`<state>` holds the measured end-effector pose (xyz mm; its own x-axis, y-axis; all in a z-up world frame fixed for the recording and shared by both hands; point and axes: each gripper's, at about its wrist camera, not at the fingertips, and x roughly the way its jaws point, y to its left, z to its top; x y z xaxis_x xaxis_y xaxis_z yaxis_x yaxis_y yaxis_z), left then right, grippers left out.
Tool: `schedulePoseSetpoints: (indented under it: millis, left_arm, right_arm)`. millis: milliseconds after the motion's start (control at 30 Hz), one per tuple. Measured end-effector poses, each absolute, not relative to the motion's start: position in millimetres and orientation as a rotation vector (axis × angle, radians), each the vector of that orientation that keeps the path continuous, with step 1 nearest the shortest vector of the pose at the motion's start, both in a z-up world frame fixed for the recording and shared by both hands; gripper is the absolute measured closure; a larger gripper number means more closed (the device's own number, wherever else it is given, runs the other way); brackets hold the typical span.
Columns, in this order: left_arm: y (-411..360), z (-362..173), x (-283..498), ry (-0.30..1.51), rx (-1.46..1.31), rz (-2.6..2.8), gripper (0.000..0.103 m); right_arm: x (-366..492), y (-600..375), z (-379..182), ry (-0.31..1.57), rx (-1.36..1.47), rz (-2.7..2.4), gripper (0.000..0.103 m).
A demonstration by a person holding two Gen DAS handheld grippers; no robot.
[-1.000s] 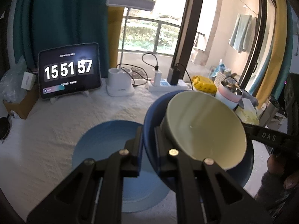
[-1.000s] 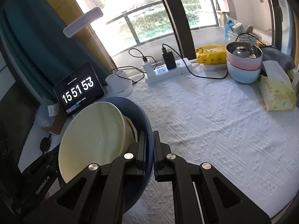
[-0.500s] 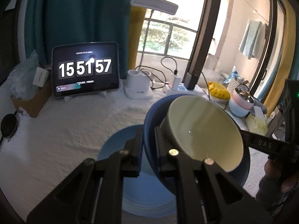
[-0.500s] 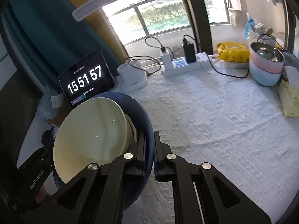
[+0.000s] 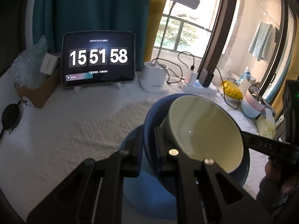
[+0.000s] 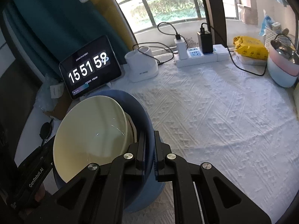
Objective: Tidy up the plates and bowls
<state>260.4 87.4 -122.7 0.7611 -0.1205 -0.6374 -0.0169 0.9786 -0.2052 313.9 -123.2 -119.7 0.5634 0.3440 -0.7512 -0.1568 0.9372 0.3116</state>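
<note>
Both tongs are clamped on the rim of one dark blue bowl (image 5: 149, 123), on opposite sides of it. The left tongs (image 5: 148, 130) are closed down to the thickness of the rim, one finger outside the wall and one inside. The right tongs (image 6: 149, 140) pinch the far rim the same way, almost fully closed.

A cream bowl (image 5: 205, 132) sits nested inside the dark blue bowl, just right of the left tongs and just left of the right tongs, its open mouth tilted toward each camera in turn. Under the left tongs lies a light blue plate (image 5: 149, 192) on the white-clothed desk (image 6: 214, 121) (whether the held bowl touches it cannot be told).

Beyond the tongs, at the back of the desk, a tablet (image 5: 99, 58) shows a clock, with a lamp base (image 6: 142, 65) and a power strip (image 6: 201, 55) beside it. Far to the right of the right tongs stands a pink and blue pot (image 6: 282, 65).
</note>
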Motion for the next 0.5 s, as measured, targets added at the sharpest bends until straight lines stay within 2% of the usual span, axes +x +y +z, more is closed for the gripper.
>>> schedulePoseSetpoints:
  millis: [500]
  left_arm:
    - [94.2,-133.2,271.4,0.724,-0.211,-0.049,0.093]
  right_arm:
    - [330.2,-111.6,-137.7,0.979,0.204,0.299,0.094]
